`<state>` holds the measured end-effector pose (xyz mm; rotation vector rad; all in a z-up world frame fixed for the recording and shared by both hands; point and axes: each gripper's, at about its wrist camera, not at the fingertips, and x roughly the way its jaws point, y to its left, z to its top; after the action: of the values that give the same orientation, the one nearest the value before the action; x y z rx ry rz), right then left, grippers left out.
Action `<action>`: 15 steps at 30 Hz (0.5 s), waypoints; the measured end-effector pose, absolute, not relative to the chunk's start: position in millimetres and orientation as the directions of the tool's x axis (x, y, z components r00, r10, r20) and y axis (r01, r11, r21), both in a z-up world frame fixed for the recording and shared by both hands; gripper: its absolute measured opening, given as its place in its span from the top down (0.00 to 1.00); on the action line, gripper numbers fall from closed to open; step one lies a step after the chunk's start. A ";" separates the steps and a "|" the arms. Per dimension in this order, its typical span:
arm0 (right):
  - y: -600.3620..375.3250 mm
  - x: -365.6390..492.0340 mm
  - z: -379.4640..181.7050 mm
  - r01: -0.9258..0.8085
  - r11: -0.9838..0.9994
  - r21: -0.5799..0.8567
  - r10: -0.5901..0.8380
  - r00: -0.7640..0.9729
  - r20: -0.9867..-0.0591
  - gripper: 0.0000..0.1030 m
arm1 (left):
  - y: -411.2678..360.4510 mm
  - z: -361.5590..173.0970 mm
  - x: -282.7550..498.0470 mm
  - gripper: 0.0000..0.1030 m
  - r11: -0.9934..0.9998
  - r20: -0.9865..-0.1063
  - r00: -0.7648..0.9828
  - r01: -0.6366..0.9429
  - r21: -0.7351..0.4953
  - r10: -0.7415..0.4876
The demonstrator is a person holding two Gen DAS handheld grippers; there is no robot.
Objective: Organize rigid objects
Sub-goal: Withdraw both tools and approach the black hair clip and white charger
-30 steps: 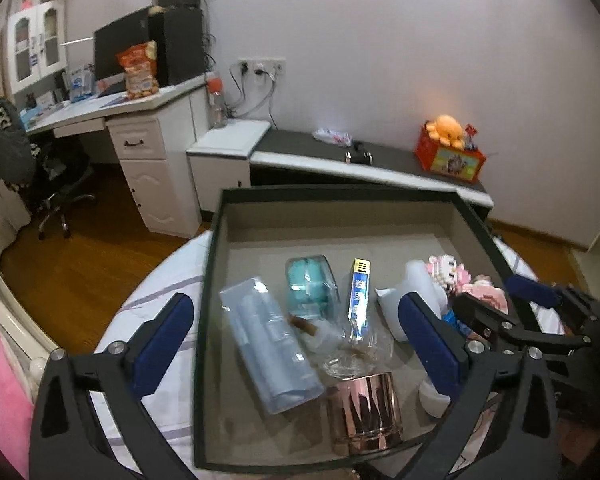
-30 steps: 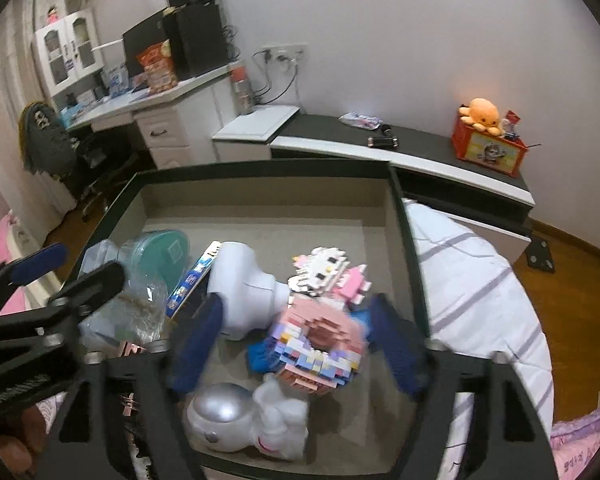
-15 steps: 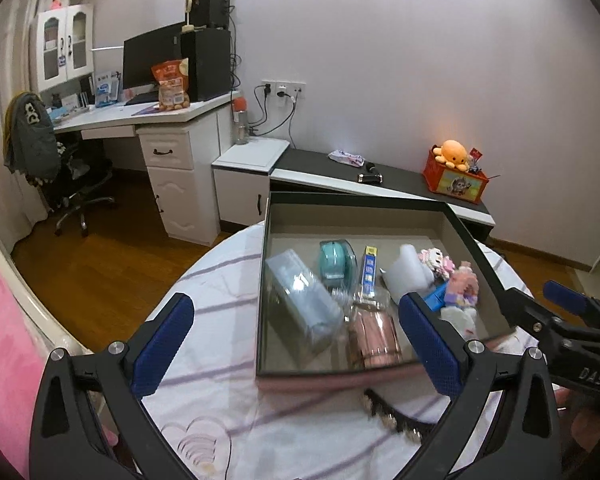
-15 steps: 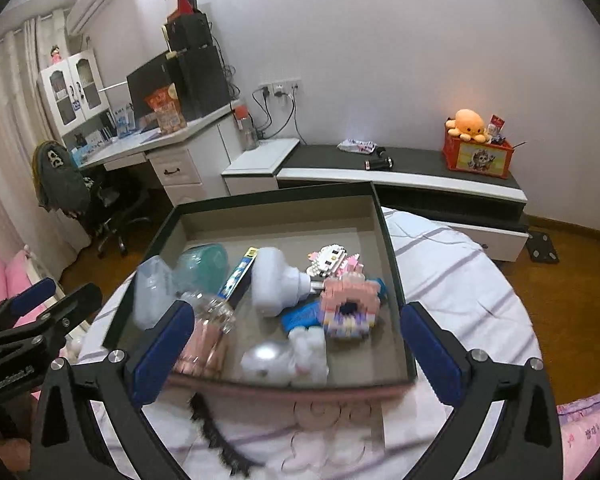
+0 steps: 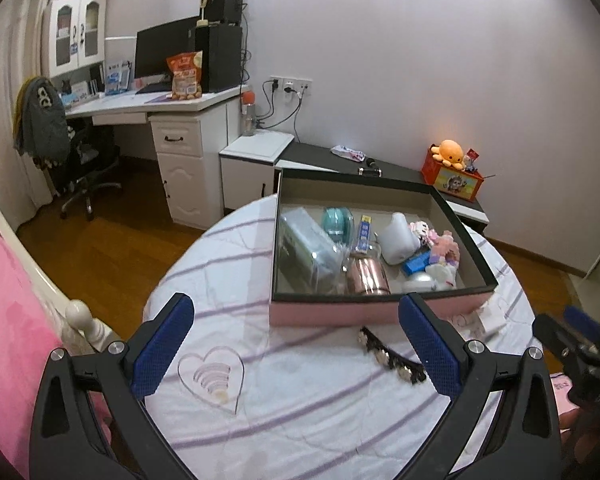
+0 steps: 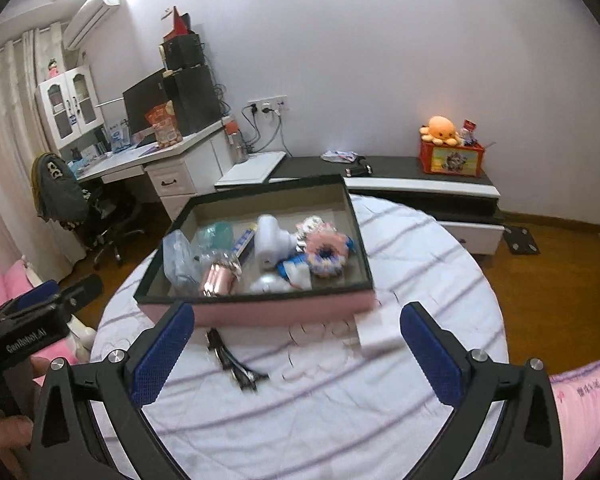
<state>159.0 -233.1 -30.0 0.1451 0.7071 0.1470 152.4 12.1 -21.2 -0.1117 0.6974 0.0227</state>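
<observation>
Nearest of all, the left gripper hangs over the near part of the round table, its blue-padded jaws spread wide with nothing between them. The right gripper hovers the same way, jaws wide apart and empty, just short of the box.

On the white, purple-striped cloth below the left gripper lies a clear heart-shaped piece. To its right lies a dark hair clip set with pale stones; in the right wrist view it is smeared by blur, and the pale shapes beside it there cannot be made out.

Just beyond stands the open box, pink outside with a dark rim, sitting on the far half of the table. Inside it, packed close, are a clear plastic case at the left, a teal round container, a blue-and-yellow tube, a rose-gold cup, a white rounded object, a blue block, a pink brick-built toy and a silver-and-white figure at the near right. Several overlap, so their lower parts are hidden.

Past the table is wooden floor, then a white desk with a monitor and a snack bag, an office chair draped with a jacket, and a low dark cabinet carrying a red box topped by an orange plush octopus. A pink bed edge is cut off at the left.
</observation>
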 end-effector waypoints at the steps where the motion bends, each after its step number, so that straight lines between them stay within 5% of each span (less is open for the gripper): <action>1: -234.0 156.2 -31.8 -0.082 0.980 0.179 0.180 0.747 -0.640 0.00 | 10.8 -23.0 149.0 0.00 0.994 -0.646 0.764 -0.060 -0.094 -0.015; 15: -249.3 139.2 -61.4 -0.042 0.986 0.161 0.143 0.711 -0.689 0.00 | -11.6 -45.4 132.1 0.00 0.997 -0.683 0.730 -0.039 -0.070 -0.019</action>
<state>139.2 -249.3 -61.4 0.1375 0.7742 0.1031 132.1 -11.6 -45.4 -0.0816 0.7528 0.0110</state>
